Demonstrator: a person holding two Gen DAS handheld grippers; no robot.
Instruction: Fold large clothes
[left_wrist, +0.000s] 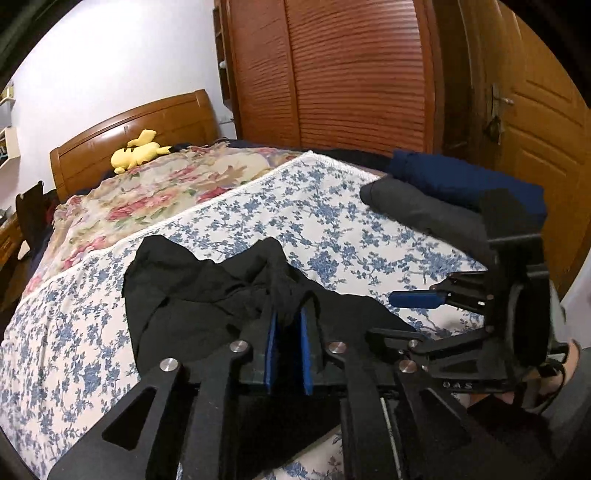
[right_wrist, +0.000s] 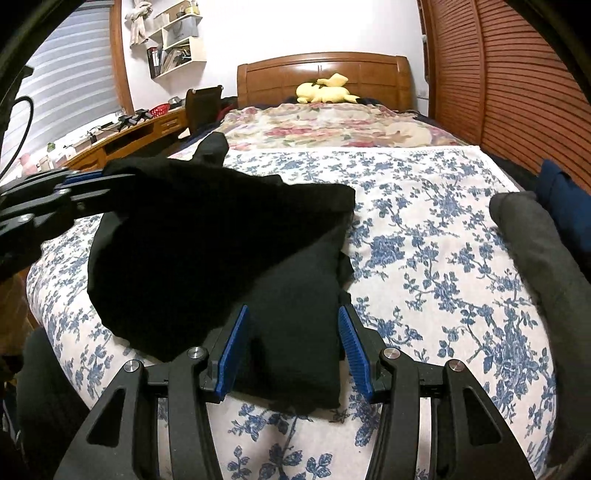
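Note:
A black garment (left_wrist: 192, 295) lies crumpled on the blue-flowered bed sheet (left_wrist: 314, 221). My left gripper (left_wrist: 290, 325) is shut on a bunched fold of it and holds that fold raised. In the right wrist view the left gripper (right_wrist: 107, 184) shows at the left edge, lifting the garment (right_wrist: 207, 251) into a draped flap. My right gripper (right_wrist: 291, 325) is open, its blue pads (right_wrist: 232, 347) on either side of the garment's near part. It also shows at the right of the left wrist view (left_wrist: 417, 317), open.
A folded dark grey garment (left_wrist: 417, 210) and a folded navy one (left_wrist: 461, 177) lie at the bed's right edge. A floral quilt (right_wrist: 332, 125) and a yellow plush toy (right_wrist: 325, 92) are near the headboard. A wardrobe (left_wrist: 351, 74) stands right, a desk (right_wrist: 122, 140) left.

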